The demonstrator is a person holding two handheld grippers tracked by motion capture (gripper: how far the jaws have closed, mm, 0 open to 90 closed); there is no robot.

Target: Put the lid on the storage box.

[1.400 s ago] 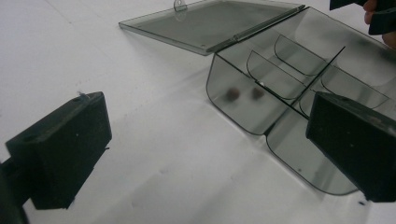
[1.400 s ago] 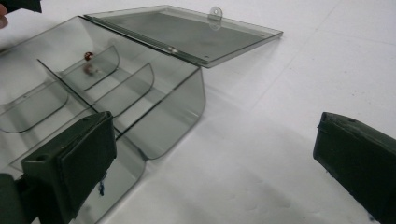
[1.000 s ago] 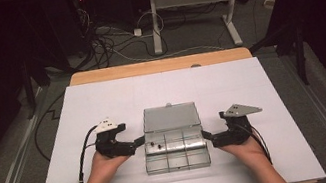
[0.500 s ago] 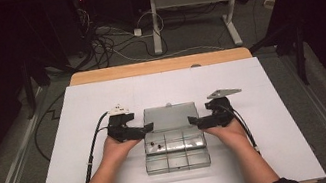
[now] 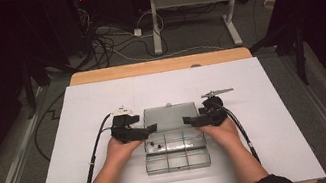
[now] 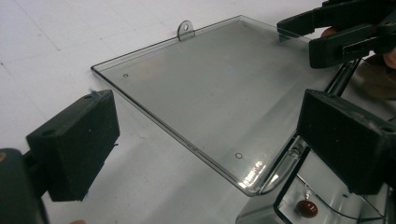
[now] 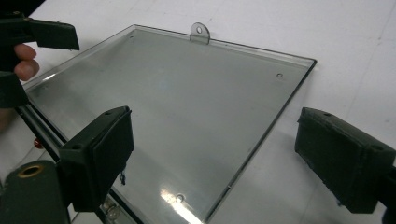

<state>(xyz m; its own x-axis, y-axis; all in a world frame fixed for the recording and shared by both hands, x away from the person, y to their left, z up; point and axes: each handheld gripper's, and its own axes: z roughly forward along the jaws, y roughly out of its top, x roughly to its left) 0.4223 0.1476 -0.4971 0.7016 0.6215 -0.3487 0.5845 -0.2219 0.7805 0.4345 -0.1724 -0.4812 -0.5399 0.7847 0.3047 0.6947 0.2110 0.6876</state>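
Clear plastic compartment box [image 5: 177, 152] at the middle of the white tabletop [image 5: 78, 111], lid [image 5: 169, 117] flung open and lying flat behind it. Left gripper [image 5: 146, 131] and right gripper [image 5: 187, 120] poised at the lid's two side edges, jaws wide apart, gripping nothing. Likely next: pinch both edges and swing the lid forward to close. Small red bead [image 6: 308, 208] inside a near compartment. Nothing else close by; hanging tab [image 7: 200, 31] at the lid's far edge.
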